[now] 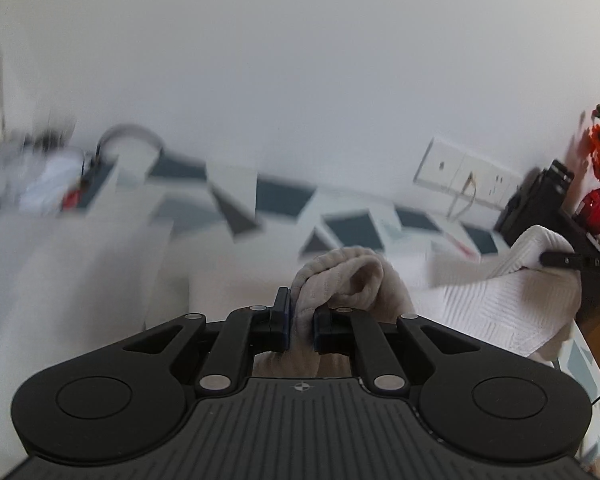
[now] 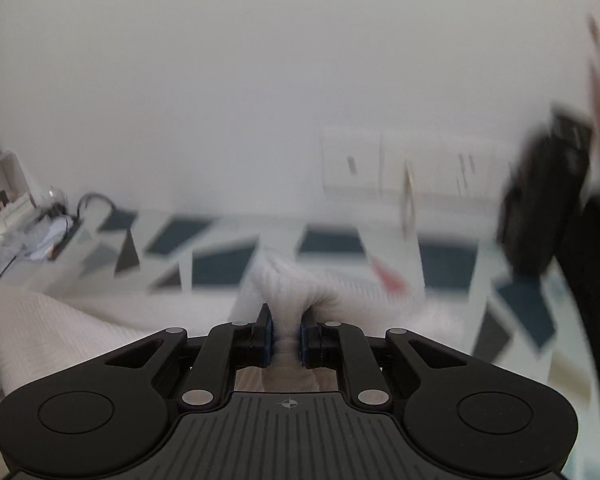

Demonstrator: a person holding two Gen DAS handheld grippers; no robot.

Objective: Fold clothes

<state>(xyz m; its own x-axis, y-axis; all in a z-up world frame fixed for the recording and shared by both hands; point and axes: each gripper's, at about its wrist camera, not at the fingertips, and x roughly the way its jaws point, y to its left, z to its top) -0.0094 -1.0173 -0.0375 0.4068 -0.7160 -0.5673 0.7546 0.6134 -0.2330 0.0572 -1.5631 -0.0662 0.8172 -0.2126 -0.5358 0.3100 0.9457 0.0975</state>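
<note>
The garment [image 1: 500, 304] is a pale, ribbed knit, soft and limp, light enough to hang from two pinches yet loose enough to sag and bunch wherever it is not supported; it will not slip much on the blue pads, but it will stretch if the two holds pull apart too hard, so the best places to take it are at edges or corners, with a full wad of cloth between the pads instead of a thin single layer. It is held up off the patterned surface [image 1: 280, 200], spanning between the two tools, with its slack middle drooping toward the cloth-covered top below. The left gripper [image 1: 300, 326] has its jaws drawn narrow around a thick roll of the knit that bulges out above the pads. The right gripper [image 2: 286, 334] is likewise clamped on a bunched fold, and in the left view its tip can be seen at the far right pinching the other end of the fabric. Both tools point forward toward the wall [image 1: 300, 80] at roughly level pitch, raised above the surface; heavy blur in the right view probably means that hand is moving quickly.
</note>
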